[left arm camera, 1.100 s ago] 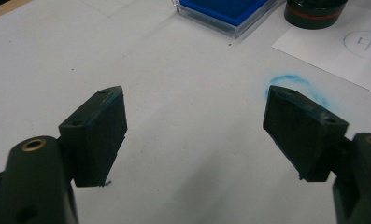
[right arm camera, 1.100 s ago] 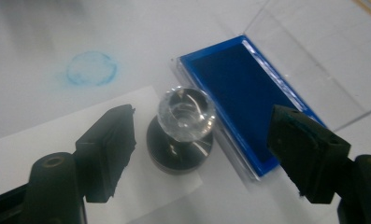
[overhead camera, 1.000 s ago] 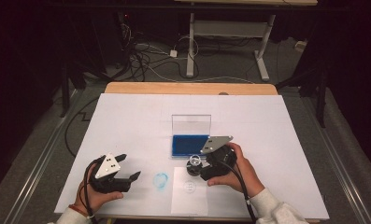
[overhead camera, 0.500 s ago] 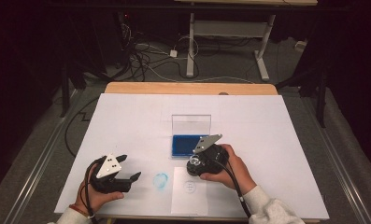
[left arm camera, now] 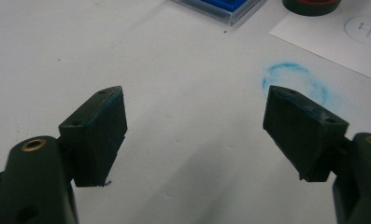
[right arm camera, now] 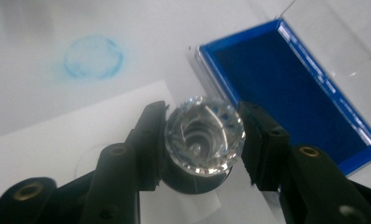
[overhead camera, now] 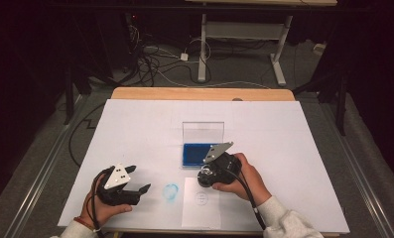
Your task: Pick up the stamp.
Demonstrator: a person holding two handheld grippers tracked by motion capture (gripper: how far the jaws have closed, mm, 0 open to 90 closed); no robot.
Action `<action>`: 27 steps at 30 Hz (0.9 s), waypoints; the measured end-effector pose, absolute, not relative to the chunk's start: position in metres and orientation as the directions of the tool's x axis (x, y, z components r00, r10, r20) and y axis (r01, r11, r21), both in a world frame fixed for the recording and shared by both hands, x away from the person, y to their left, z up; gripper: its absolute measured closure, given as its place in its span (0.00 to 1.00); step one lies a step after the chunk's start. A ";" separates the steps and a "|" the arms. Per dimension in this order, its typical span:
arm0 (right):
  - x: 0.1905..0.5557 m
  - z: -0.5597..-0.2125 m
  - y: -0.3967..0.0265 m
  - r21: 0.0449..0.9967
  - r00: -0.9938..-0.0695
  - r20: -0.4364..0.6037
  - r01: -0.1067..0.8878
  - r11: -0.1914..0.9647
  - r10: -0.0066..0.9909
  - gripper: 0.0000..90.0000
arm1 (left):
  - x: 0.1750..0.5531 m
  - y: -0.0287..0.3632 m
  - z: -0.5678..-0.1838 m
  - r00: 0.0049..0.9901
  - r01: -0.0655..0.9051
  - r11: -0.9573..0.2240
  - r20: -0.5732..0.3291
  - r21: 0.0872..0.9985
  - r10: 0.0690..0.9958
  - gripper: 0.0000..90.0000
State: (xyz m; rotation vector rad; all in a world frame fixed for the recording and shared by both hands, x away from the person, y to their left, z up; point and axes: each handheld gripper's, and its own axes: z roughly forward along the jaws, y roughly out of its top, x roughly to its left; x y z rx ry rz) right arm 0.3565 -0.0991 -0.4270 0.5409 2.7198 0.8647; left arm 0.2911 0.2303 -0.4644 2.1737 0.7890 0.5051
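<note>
A round stamp with a clear faceted knob (right arm camera: pixel 205 133) stands on a white paper sheet (overhead camera: pixel 200 210), just in front of a blue ink pad (overhead camera: pixel 194 154). My right gripper (right arm camera: pixel 203 140) has just been closing and its pads now press both sides of the knob. In the high view the right gripper (overhead camera: pixel 204 177) points down at the sheet's top edge. My left gripper (overhead camera: pixel 140 178) rests at the front left, open, with nothing between its pads (left arm camera: pixel 99 135). The stamp's dark base (left arm camera: pixel 311 5) lies beyond it.
A blue ink ring (overhead camera: pixel 170 192) marks the white table cover left of the sheet. The pad's clear lid (overhead camera: pixel 203 131) stands upright behind it. A faint stamped circle (overhead camera: pixel 200 198) is on the sheet. Cables and a desk frame (overhead camera: pixel 239 34) lie beyond the table's far edge.
The right gripper shifted slightly left toward the stamp and its jaws closed on the clear knob. The left hand stayed put.
</note>
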 end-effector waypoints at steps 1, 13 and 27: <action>0.356 -0.428 -0.099 0.588 -0.903 -0.114 0.275 0.761 0.414 0.61 | 0.291 0.230 -0.464 0.732 0.375 -0.524 0.103 0.765 0.673 0.23; 0.358 -0.427 -0.101 0.618 -0.906 -0.092 0.273 0.737 0.413 0.63 | 0.292 0.231 -0.465 0.732 0.377 -0.525 0.101 0.763 0.673 0.23; 0.352 -0.423 -0.102 0.641 -0.906 -0.129 0.234 0.731 0.403 0.63 | 0.292 0.229 -0.465 0.737 0.375 -0.534 0.106 0.758 0.668 0.23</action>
